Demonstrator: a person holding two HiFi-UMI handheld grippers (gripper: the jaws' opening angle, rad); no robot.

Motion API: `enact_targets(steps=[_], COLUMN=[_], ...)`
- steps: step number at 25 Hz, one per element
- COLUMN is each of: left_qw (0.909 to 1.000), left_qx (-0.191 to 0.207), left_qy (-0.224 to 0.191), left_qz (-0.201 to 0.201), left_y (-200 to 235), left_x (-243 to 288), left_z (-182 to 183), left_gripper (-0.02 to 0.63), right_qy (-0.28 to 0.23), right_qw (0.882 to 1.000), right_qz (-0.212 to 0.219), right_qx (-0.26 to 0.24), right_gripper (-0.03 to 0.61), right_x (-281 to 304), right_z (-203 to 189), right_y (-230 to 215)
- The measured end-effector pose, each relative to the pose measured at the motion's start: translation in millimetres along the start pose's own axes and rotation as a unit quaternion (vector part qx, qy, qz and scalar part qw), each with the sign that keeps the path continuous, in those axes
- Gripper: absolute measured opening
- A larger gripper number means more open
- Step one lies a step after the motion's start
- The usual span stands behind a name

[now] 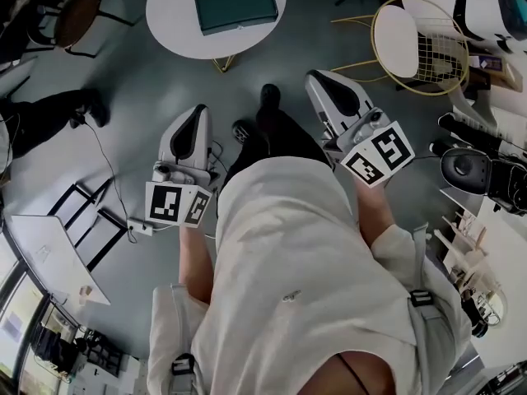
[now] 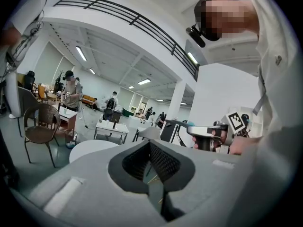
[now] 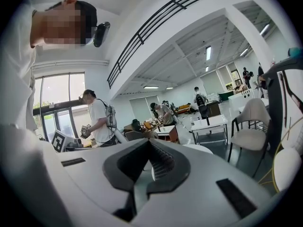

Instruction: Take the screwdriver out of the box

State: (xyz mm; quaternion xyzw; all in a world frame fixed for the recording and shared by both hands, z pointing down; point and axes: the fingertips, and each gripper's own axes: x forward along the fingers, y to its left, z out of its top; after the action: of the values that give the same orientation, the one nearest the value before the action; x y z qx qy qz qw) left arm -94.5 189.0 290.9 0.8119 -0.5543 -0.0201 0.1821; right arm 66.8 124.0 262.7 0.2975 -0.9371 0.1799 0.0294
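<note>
1. Teal and flat, the box (image 1: pixel 235 5) lies on a round white table (image 1: pixel 169 19). It is well ahead of both sets of jaws, roughly between the two lines they point along.
2. No view shows the screwdriver. It is most likely inside the box, but I cannot confirm that from where things stand.
3. A standing person holds the left gripper (image 1: pixel 198 113) at about waist height. Its jaws are pressed together with nothing between them. Beyond their tips there is only the table's edge and the open room.
4. The right gripper (image 1: pixel 319 78) is held the same way on the other side of the person's body. Its jaws are likewise closed on nothing.
5. As I judge it, the task has not really begun. Bare grey floor (image 1: pixel 156 81) separates the jaws from the table, and neither gripper is near the box. Reaching the table, opening the box, gripping the tool and lifting it out all remain.
6. The box is a dark teal rectangle with a paler rim. It lies flat and is the only thing on the table. Its top looks shut, though I cannot be sure.
</note>
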Motion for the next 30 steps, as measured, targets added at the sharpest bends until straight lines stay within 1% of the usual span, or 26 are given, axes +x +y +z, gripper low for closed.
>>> enact_targets(steps=[11,14,16,21,26,30], left_qw=[1.0000,1.0000,1.0000,1.0000,0.9995,0.9994], left_qx=[0.004,0.002,0.002,-0.002,-0.010,-0.008], left_qy=[-0.005,-0.003,0.000,0.006,0.013,0.017], left_qz=[-0.002,-0.005,-0.007,0.007,0.026,0.031], left_y=[-17.9,-26.8,-32.9,-34.9,-24.2,-12.9], left_x=[70.9,91.8,102.0,105.8,102.6,109.7], left_z=[25.7,27.0,26.2,22.9,20.2,24.5], left_gripper=[0.011,0.011,0.011,0.011,0.011,0.011], right_qy=[-0.017,-0.015,-0.012,0.001,0.009,0.015], right_qw=[0.999,0.999,0.999,0.998,0.998,0.998], right_qz=[0.027,0.043,0.047,0.057,0.060,0.057], right_qx=[0.001,0.001,0.004,0.015,0.022,0.019], right_gripper=[0.006,0.006,0.006,0.006,0.006,0.006], right_x=[20.2,22.8,24.2,27.6,31.5,38.4], right_z=[36.4,40.8,39.2,31.6,26.1,23.2], right_y=[-63.1,-78.2,-88.8,-98.2,-100.3,-106.5])
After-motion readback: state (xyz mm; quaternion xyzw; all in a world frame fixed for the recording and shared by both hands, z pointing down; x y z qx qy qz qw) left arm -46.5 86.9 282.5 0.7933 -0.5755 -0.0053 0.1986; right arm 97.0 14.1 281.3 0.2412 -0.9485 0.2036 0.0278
